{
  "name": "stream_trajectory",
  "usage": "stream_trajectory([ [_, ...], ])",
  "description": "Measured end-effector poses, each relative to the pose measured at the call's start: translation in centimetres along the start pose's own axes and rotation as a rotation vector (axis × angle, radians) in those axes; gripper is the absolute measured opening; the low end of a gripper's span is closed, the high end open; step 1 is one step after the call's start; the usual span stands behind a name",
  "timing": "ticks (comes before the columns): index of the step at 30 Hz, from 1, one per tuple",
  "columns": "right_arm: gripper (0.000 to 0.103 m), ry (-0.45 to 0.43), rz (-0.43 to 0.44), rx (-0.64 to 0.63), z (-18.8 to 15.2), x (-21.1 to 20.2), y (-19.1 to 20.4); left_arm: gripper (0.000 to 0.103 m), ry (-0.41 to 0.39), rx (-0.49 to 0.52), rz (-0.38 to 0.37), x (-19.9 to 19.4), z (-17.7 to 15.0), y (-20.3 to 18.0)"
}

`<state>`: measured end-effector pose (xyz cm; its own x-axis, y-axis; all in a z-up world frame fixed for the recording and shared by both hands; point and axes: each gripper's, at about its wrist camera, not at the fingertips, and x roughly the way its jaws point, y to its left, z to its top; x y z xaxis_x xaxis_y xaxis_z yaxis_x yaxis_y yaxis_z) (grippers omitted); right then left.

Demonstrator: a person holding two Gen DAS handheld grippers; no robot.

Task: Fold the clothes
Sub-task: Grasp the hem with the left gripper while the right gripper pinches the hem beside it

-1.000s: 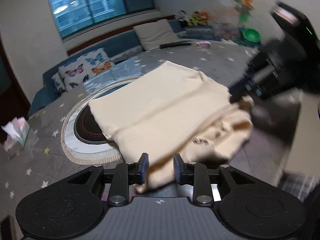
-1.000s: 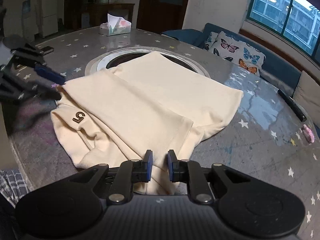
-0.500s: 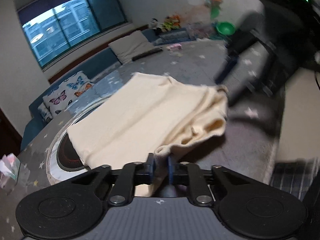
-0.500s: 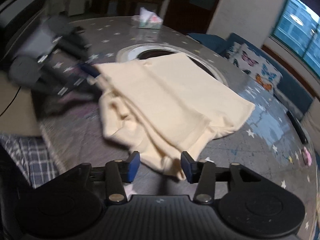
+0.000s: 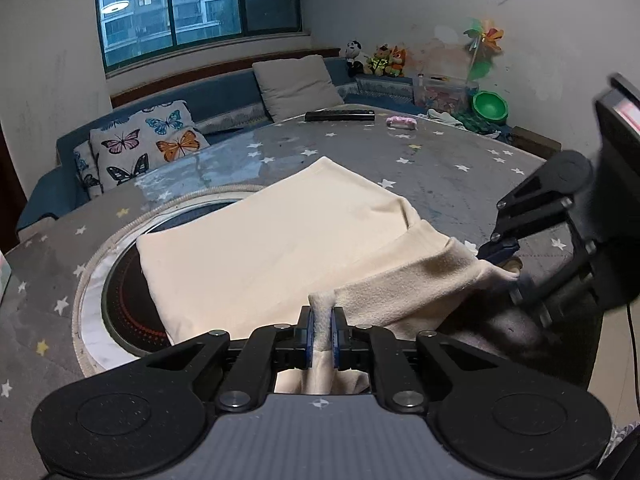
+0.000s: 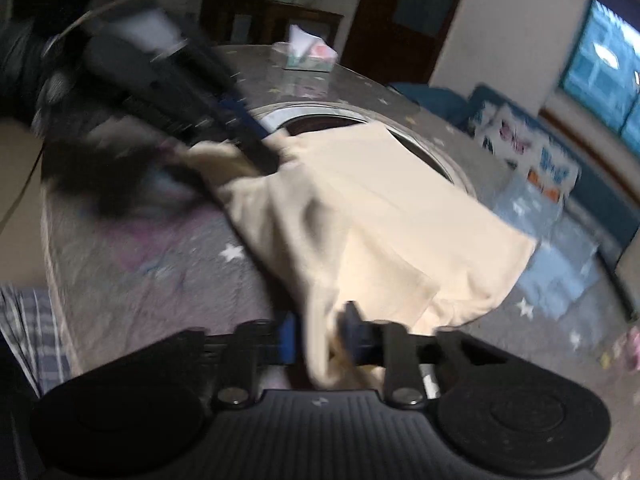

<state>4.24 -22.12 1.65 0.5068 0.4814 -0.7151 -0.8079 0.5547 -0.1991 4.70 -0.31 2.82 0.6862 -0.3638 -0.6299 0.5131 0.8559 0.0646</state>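
Observation:
A cream garment (image 5: 280,236) lies partly folded on the round grey star-patterned table (image 5: 440,160). My left gripper (image 5: 322,334) is shut on its near edge and holds that edge lifted. My right gripper (image 6: 320,334) has cloth of the same garment (image 6: 400,216) between its blue pads, with the jaws a little apart; the view is blurred. In the left wrist view the right gripper (image 5: 500,258) holds the garment's right corner, and the lifted edge stretches between both grippers. In the right wrist view the left gripper (image 6: 256,140) shows at the garment's far left corner.
A round inset burner (image 5: 120,292) sits under the garment's left part. A black remote (image 5: 340,115) and a pink item (image 5: 401,121) lie at the table's far side. A tissue box (image 6: 310,56) stands across the table. A sofa with butterfly cushions (image 5: 144,148) lies beyond.
My left gripper closed on the garment's near edge and lifted it. My right gripper opened, then took cloth between its pads again and lifted. The near edge now hangs raised between both grippers.

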Motion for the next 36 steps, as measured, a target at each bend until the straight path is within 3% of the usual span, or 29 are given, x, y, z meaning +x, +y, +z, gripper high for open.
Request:
stream_trajectory([
  [3,0.01,0.006,0.045,0.098,0.7,0.2,-2.1,0.015,-0.003,0.001,0.0,-0.8,-0.9,0.0],
  [7,0.008,-0.01,0.075,0.177,1.5,-0.3,-3.8,0.041,-0.006,0.031,0.025,-2.5,-2.6,-0.7],
  [14,0.008,-0.031,0.071,0.22,2.6,-0.4,-4.9,0.041,0.011,0.141,0.106,-3.6,-5.5,-2.4],
  [16,0.008,-0.034,0.065,0.227,2.7,-0.4,-4.9,0.038,0.019,0.181,0.134,-3.3,-5.9,-2.6],
  [20,0.008,-0.036,0.045,0.243,2.4,-0.5,-4.5,0.013,-0.013,0.261,0.177,-3.5,-6.4,-3.0],
  [22,0.007,-0.05,0.026,0.248,2.1,-0.9,-3.9,0.008,-0.029,0.272,0.177,-4.1,-6.4,-3.3],
  [29,0.007,-0.111,0.023,0.254,1.1,-4.9,-1.6,0.005,-0.069,0.228,0.154,-8.9,-5.9,-3.9],
  [36,0.007,-0.131,0.109,0.268,0.2,-10.6,1.6,0.005,-0.078,0.182,0.131,-14.1,-5.0,-5.7],
])
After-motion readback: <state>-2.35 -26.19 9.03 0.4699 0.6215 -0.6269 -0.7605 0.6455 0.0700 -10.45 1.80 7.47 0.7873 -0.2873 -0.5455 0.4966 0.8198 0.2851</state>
